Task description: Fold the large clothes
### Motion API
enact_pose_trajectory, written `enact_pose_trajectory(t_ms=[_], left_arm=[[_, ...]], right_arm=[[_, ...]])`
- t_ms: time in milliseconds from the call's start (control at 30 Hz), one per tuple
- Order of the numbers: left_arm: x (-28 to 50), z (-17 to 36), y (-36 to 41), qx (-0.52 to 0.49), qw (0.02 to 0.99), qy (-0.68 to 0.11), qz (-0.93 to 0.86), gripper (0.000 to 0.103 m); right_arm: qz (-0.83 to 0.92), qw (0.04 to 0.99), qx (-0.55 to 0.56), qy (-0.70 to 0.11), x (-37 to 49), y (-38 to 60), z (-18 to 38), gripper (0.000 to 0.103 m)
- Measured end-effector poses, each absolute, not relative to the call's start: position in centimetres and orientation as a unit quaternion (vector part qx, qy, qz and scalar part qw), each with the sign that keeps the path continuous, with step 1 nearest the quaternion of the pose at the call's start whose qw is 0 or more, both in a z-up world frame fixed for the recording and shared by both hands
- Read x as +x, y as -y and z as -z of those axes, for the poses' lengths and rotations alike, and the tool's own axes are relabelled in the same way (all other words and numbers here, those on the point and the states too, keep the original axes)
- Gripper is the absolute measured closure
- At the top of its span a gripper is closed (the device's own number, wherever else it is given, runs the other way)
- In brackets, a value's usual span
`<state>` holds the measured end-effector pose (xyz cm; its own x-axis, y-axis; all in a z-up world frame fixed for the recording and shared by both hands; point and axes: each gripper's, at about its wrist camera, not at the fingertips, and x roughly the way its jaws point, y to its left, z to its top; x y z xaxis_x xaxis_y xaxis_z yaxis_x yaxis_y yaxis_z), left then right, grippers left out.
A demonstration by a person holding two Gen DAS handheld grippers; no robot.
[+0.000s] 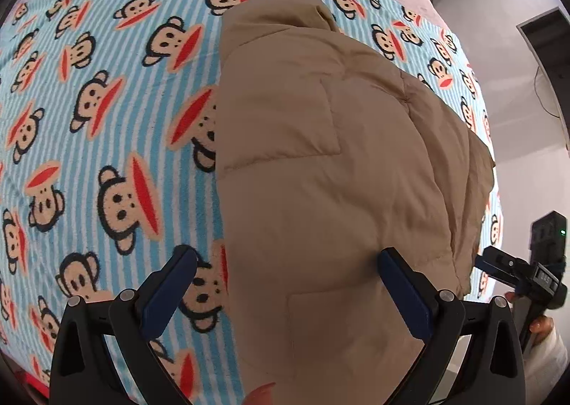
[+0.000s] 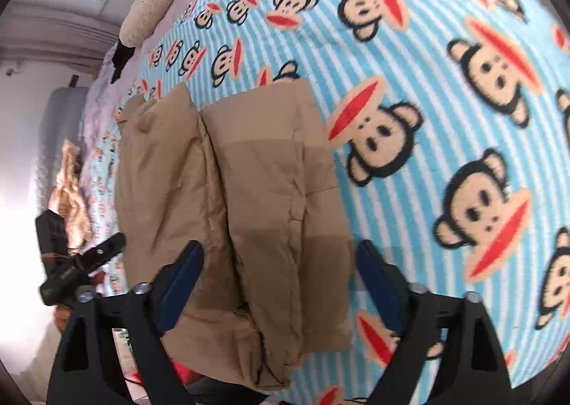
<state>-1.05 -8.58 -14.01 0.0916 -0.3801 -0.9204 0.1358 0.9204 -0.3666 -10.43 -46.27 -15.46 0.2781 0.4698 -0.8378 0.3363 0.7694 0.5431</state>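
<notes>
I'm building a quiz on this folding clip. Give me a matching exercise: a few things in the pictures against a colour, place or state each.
Things:
1. padded jacket
2. blanket
3. left tongs
4. round cushion

Descriptions:
A. striped light blue and white, with monkey faces
B. open, jaws wide apart over the jacket's edge, pressing on nothing
C. tan, lying folded on the bed
D. beige, quilted, at the far end of the bed

Pairs: 1-C, 2-A, 3-B, 4-D
</notes>
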Motion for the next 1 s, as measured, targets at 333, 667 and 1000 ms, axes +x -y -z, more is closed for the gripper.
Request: enact_pose_trajectory(t_ms=[333, 667, 1000], left_arm=[[-0.4, 15.2, 7.1, -0.150, 0.715, -0.651, 0.206, 0.001], [0.8, 17.7, 7.3, -0.196, 0.673, -0.658, 0.276, 0.001], [2.3, 21.7, 6.4, -0.262, 0.634, -0.654, 0.319, 0.001]], right_arm=[[-0.095, 0.727, 0.309, -0.607, -8.6, 44.0, 16.1, 0.013], [-0.090, 0.706, 0.279, -0.644, -5.7, 43.7, 20.1, 0.000], [-0.181, 0.657, 0.367, -0.633, -4.1, 43.8, 24.6, 0.000]])
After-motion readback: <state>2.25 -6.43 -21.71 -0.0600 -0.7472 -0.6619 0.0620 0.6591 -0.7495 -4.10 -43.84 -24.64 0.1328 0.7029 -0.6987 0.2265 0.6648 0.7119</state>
